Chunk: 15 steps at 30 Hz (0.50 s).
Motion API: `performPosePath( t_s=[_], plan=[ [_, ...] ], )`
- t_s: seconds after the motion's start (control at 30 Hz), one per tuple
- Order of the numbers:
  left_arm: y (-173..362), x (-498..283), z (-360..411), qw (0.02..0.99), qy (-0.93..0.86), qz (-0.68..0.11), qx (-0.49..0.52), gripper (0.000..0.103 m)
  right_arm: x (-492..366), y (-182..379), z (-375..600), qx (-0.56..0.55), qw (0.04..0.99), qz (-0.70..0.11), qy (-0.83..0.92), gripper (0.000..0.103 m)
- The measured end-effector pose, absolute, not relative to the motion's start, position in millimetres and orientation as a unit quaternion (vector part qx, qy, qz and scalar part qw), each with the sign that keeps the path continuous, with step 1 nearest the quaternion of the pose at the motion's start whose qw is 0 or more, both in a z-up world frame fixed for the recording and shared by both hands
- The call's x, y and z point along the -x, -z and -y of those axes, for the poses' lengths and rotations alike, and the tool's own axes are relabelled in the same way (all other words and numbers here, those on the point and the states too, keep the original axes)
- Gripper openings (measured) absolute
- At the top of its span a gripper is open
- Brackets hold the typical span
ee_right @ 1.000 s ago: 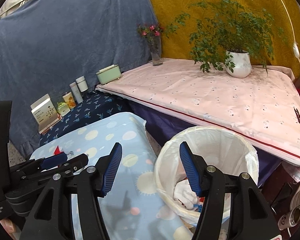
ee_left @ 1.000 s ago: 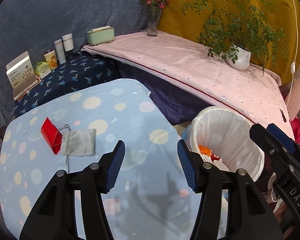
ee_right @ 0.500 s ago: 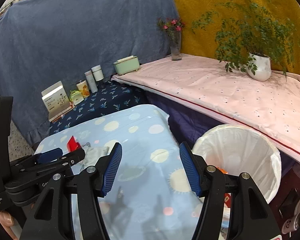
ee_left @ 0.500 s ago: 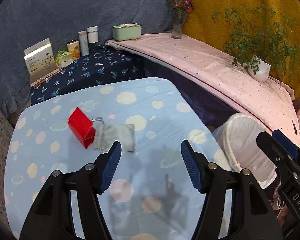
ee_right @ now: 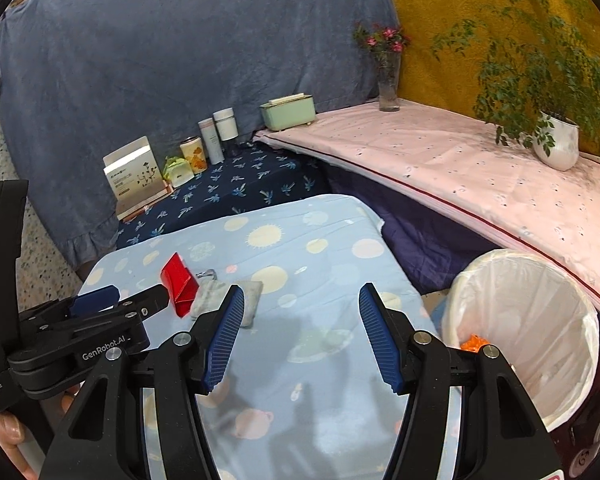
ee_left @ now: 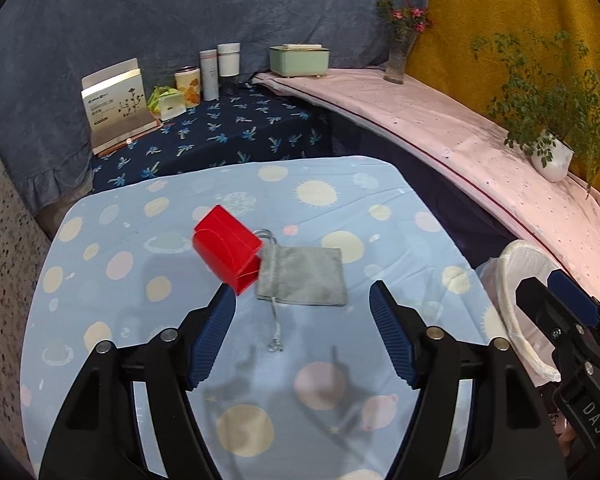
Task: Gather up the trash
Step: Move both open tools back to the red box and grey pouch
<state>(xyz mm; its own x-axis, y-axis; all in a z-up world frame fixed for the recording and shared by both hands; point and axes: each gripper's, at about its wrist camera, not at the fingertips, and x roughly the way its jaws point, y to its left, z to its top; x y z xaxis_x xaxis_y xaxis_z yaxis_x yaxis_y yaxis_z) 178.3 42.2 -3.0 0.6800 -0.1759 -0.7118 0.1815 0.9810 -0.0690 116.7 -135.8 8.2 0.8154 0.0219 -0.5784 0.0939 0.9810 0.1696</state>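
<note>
Looking down across the table [ee_left: 112,280], we note its light blue cloth printed with suns and planets. Beside its right edge stands the trash bin [ee_right: 572,344], lined with a white bag, something orange lying at the bottom. Behind run a dark blue patterned surface [ee_left: 228,132] and a pink-covered ledge [ee_left: 440,120] carrying a potted plant [ee_left: 550,156], a vase of flowers [ee_left: 398,60] and a mint-green box [ee_left: 299,60].

Writing we can read: "GenRobot.AI" on the body of the left gripper [ee_right: 112,300] in the right wrist view, and "DAS" on the right gripper [ee_left: 560,292] in the left wrist view. A white card box [ee_left: 114,100] at the back carries print too small to read.

On the cloth, a red box [ee_left: 228,250] lies tilted, touching the left edge of a flat grey drawstring pouch [ee_left: 304,274]; the cord trails toward us. Both sit near the table's middle, well apart from the bin.

Left gripper: angled down at the cloth, jaws opening, nothing between them; the red box and pouch lie just beyond its fingertips [ee_left: 216,328]. Right gripper: angled down, jaws moderately wide and empty, over the table's right part near the bin. A bit of hand [ee_right: 4,432] shows at the lower left of the right wrist view.
</note>
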Motion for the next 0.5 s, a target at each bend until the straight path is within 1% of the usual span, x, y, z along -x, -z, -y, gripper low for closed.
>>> performPosePath(
  t_s=[0.03,0.1,0.2,0.3,0.5],
  plan=[
    [5,-181,-46,0.916,0.094,-0.390,-0.002,0.068,-120,-5,131,-0.094,0.947,-0.306,0.016,0.058],
    [10,-185,-55,0.915,0.085,-0.394,0.003,0.075,-126,-1,125,-0.092,0.946,-0.312,0.011,0.058],
    [20,-194,-68,0.913,0.069,-0.401,0.008,0.081,-136,9,114,-0.087,0.943,-0.322,0.005,0.058],
    [30,-204,-77,0.910,0.057,-0.411,0.013,0.084,-149,20,105,-0.086,0.939,-0.333,-0.003,0.058],
    [52,-229,-84,0.903,0.047,-0.427,0.012,0.085,-180,47,90,-0.092,0.929,-0.358,-0.015,0.058]
  ],
)
